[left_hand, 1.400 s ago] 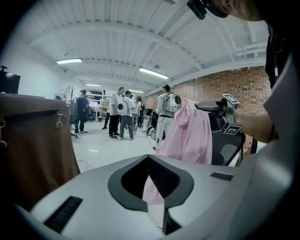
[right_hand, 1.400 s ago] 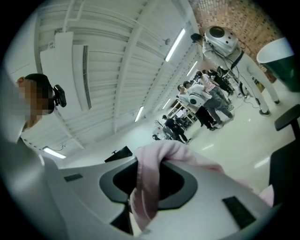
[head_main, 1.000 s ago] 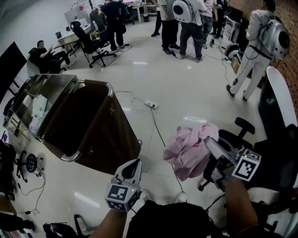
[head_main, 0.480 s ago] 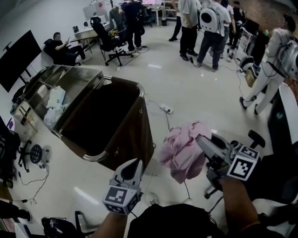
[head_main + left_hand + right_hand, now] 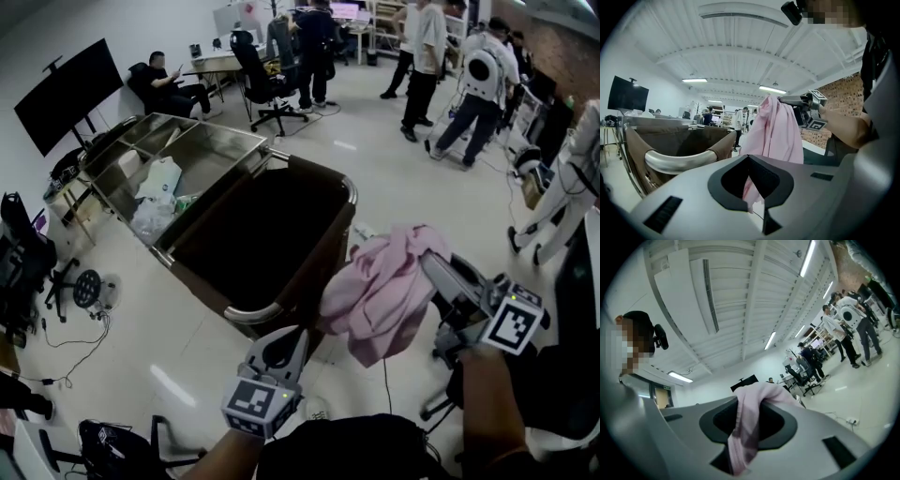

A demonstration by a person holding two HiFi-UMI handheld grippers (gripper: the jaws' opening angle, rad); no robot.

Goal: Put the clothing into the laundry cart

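My right hand-held gripper (image 5: 429, 262) is clamped on a fold of the pink shirt (image 5: 380, 300). Its jaws stand only slightly apart, with cloth pinched between them and a short tail hanging out below. The grip sits near the top of the shirt, so the rest hangs free and can clear the rim.

The shirt is in the air, off the floor (image 5: 394, 178), just beside the near corner of the laundry cart (image 5: 246, 313). It is outside the rim, and none of it is in the cart yet.

My left hand-held gripper (image 5: 284, 342) is closed with nothing in it. I hold it low in front of the cart's near rim, apart from the shirt.

The cart is open at the top, and nothing can be made out in its dark bag.

Judgement: this is the carrying step. Next, bring the shirt over the opening, then release.
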